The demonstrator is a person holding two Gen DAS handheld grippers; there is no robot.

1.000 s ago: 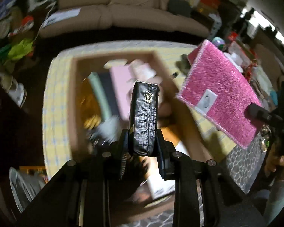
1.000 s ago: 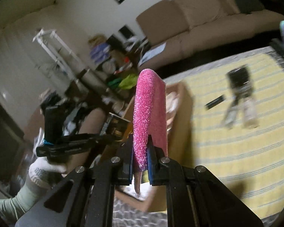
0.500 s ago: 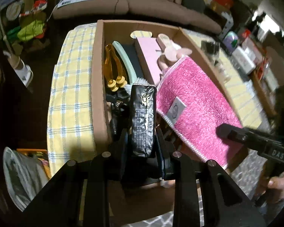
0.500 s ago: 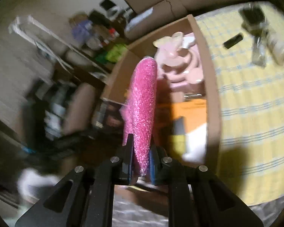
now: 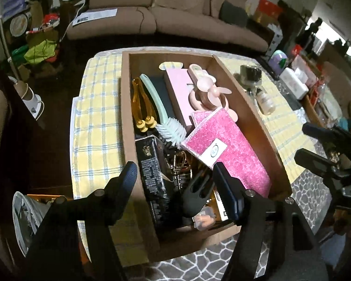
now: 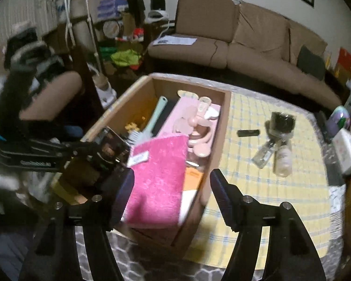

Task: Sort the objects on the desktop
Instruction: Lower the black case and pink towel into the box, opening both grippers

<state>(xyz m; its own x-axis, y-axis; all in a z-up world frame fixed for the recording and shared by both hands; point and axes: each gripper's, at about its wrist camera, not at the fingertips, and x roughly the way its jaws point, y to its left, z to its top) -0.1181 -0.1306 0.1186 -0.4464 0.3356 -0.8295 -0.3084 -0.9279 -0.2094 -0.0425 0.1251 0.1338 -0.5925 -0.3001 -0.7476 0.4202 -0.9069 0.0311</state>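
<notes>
Yellow checked tablecloth [image 5: 98, 126] carries the cardboard box [image 5: 252, 107]. Both the left gripper [image 5: 175, 175] and right gripper [image 6: 172, 182] have just spread open, releasing their loads into it. Near left, the black glossy packet [image 5: 152, 173] looks light, slippery; far right, the pink fuzzy cloth [image 5: 227, 154] seems soft and floppy, best pinched by an edge.

Bright pink fuzzy cloth [image 5: 224, 149] with a small white label, lying in the brown cardboard box [image 5: 252, 107]. Beside it a glossy black packet [image 5: 152, 171] with pale print. Mint-green brush [image 5: 161, 117], amber-yellow tongs [image 5: 140, 103], a pale pink fan [image 5: 206, 91]. Under the box, a yellow cloth [image 5: 98, 117] checked in blue and white. Tan sofa [image 5: 175, 16] behind.
</notes>
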